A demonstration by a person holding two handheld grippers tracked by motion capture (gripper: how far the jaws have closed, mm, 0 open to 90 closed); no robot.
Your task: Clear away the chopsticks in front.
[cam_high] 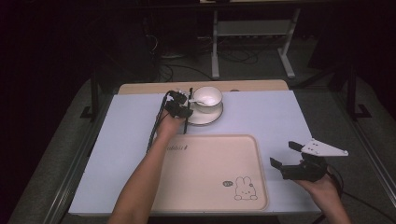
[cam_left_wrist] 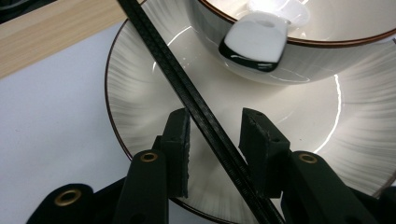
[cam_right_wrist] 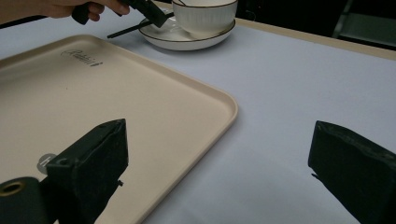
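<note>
Left gripper view: the left gripper point(cam_left_wrist: 212, 135) has its jaws narrowed around black chopsticks point(cam_left_wrist: 187, 88), which run between the pads without a clear pinch. The chopsticks lie across the rim of a white plate point(cam_left_wrist: 140, 93) and slant toward 11 o'clock. On the plate, at 1 o'clock, stands a bowl point(cam_left_wrist: 303, 60) with a spoon point(cam_left_wrist: 257, 42). The right gripper point(cam_right_wrist: 224, 154) gapes wide, with a beige tray point(cam_right_wrist: 116, 93) at 10 o'clock.

black chopsticks point(cam_left_wrist: 196, 100), white ribbed brown-rimmed plate point(cam_left_wrist: 135, 88), beige tray point(cam_high: 210, 186)
</note>
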